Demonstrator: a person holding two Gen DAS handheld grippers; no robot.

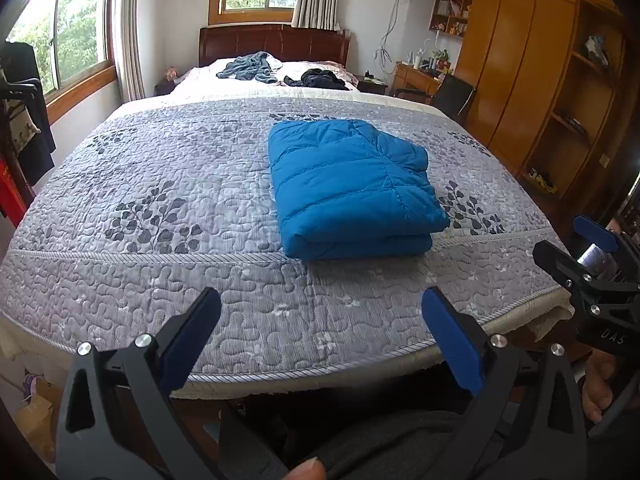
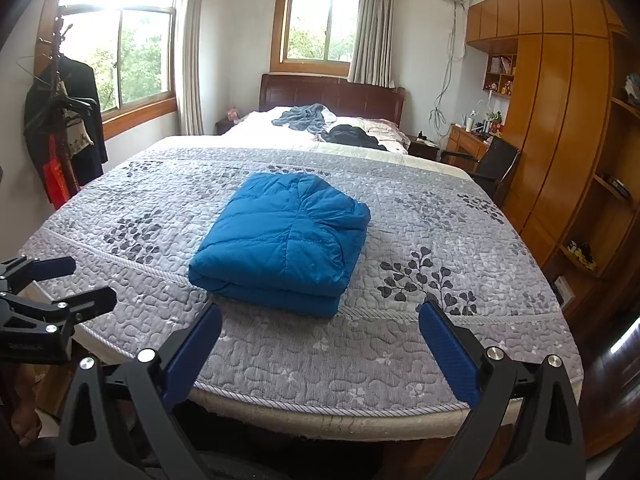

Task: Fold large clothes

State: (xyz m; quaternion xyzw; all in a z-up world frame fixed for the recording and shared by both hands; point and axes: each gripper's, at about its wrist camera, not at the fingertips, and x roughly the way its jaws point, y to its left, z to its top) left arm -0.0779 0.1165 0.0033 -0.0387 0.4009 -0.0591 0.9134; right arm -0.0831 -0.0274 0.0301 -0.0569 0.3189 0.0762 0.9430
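Nearest the lens we see the left gripper (image 1: 320, 336), its black plastic arms tipped with flat, blue, finely textured pads (image 1: 454, 344), the jaws spread wide and holding nothing; a fingertip of the person's hand (image 1: 306, 470) shows at the lower edge. We hold the right gripper (image 2: 320, 350) likewise, of the same build, jaws wide apart and empty. Both hang just off the foot of the bed, short of the cloth, which we judge to be a stand-off posture suited to a fold that needs no further grip. Our task's thing, the bright blue quilted down jacket (image 1: 352, 188), lies folded into a thick, roughly rectangular bundle on the grey quilted bedspread with dark leaf prints (image 1: 160, 184), near the foot edge and a little to the right of the bed's middle. Stitched channels cross its puffy, smooth shell; the near edge shows two stacked rounded layers, while the far right corner bunches into soft creases. We judge the folding essentially complete. Beyond, a crumpled grey-blue garment (image 1: 250, 66) and a black one (image 1: 322, 79) lie loose by the dark wooden headboard (image 1: 276, 42). Honey-coloured wooden wardrobes (image 2: 560, 120) line the right wall.
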